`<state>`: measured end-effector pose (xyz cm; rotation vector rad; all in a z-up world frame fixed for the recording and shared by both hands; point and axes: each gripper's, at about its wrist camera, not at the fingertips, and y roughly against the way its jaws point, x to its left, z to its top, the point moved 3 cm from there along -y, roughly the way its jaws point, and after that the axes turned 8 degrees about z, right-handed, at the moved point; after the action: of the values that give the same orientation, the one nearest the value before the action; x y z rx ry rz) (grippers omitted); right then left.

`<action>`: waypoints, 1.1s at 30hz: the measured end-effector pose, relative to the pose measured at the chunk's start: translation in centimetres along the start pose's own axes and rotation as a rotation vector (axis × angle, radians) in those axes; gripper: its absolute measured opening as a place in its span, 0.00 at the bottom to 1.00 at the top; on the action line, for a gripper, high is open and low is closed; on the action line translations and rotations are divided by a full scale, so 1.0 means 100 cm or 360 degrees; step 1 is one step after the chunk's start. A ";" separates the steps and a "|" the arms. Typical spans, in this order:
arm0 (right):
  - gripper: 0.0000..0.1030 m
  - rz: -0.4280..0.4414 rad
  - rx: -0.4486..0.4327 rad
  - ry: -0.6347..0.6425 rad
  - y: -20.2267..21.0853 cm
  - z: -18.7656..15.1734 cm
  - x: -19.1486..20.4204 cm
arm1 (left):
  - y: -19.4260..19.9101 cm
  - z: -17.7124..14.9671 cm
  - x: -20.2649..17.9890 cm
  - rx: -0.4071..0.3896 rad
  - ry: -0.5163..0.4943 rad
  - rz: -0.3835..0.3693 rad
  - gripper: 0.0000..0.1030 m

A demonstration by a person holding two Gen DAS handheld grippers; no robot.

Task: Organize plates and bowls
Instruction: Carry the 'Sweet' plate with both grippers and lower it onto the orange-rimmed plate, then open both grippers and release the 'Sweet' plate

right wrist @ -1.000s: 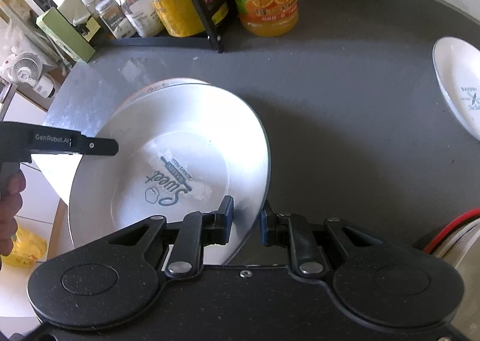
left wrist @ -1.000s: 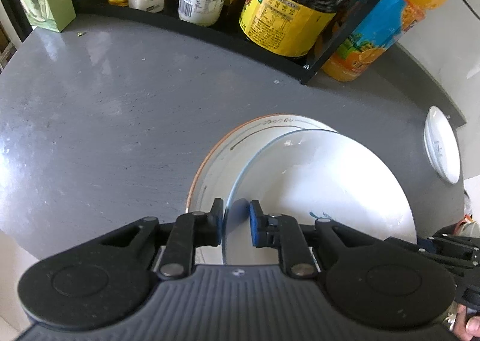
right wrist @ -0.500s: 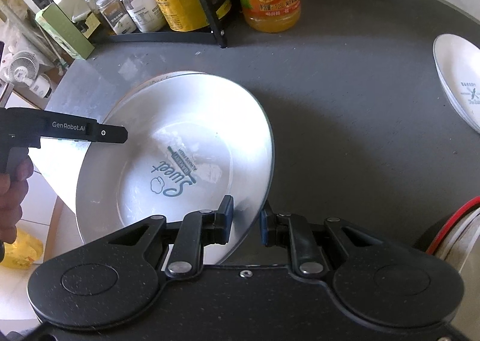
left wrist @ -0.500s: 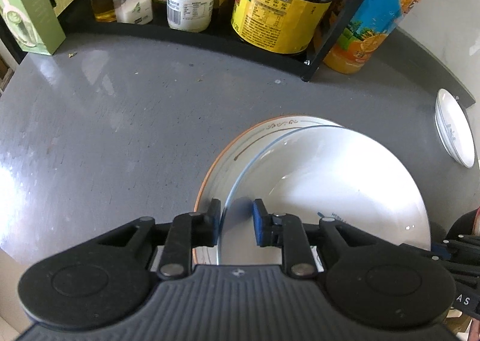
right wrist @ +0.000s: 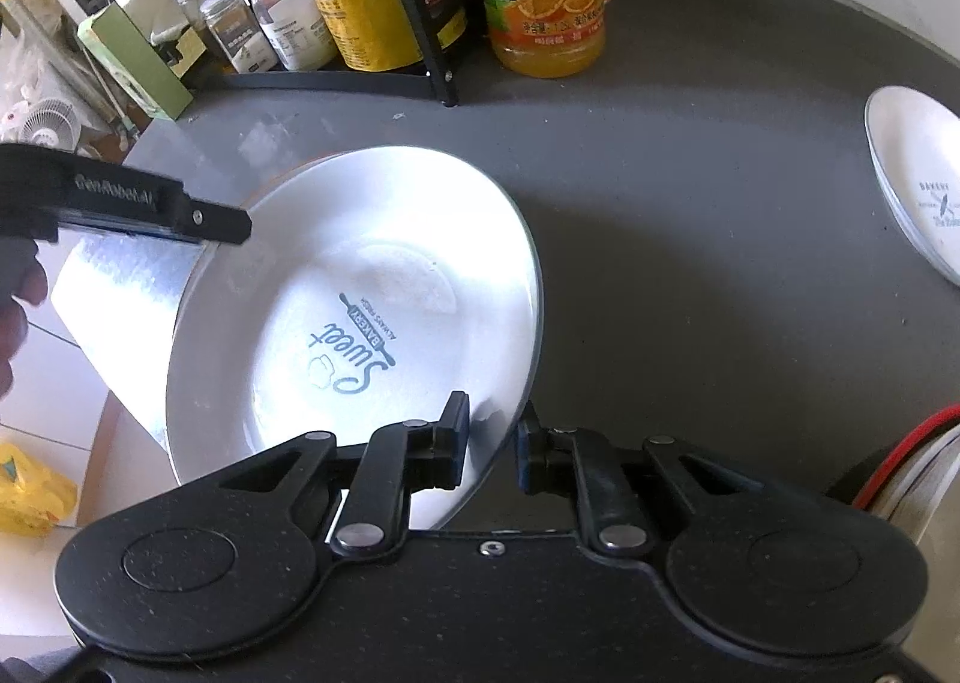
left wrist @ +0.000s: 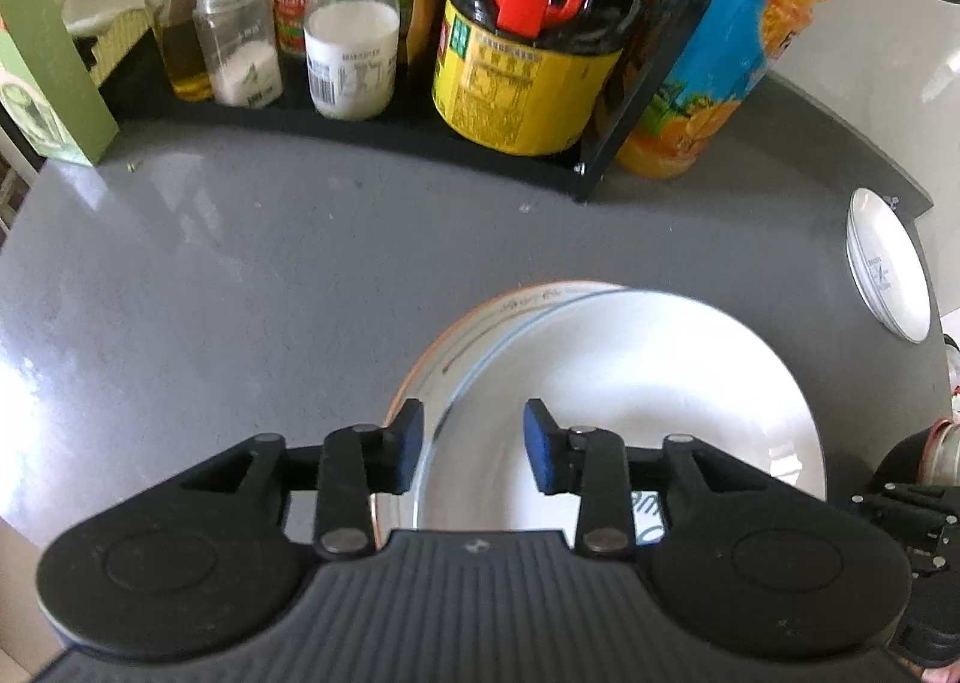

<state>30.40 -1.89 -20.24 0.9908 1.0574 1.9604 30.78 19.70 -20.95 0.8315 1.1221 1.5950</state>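
Right tool [right wrist: 489, 437] clamped on near rim of white plate [right wrist: 360, 287], left tool [left wrist: 474, 446] apart astride its opposite rim, plate sitting on a bowl [left wrist: 480, 317] on the table [right wrist: 690, 191]; glazed, stiff, breakable, grip rim only.

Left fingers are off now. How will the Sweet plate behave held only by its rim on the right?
The Sweet plate looks rigid and glazed, so it won't flex but may slip between the right gripper pads. Pinched at one edge and tilted, it will probably sag toward the orange-rimmed plate beneath. Likely ceramic: chips if dropped.
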 end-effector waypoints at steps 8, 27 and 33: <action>0.26 -0.0017 0.0053 0.0018 -0.014 0.000 0.005 | -0.005 -0.004 0.006 0.0039 0.0020 0.0098 0.63; 0.53 -0.0022 -0.0050 -0.0076 0.017 0.014 -0.008 | 0.009 0.012 0.013 0.0036 -0.0027 0.0094 0.64; 0.58 -0.0085 -0.0214 -0.0237 0.056 0.013 -0.020 | 0.029 0.041 -0.014 -0.0042 -0.0159 0.0014 0.65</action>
<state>31.28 -5.55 -15.40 1.0071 0.8500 1.8576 33.91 19.22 -16.79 0.8897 1.0257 1.5548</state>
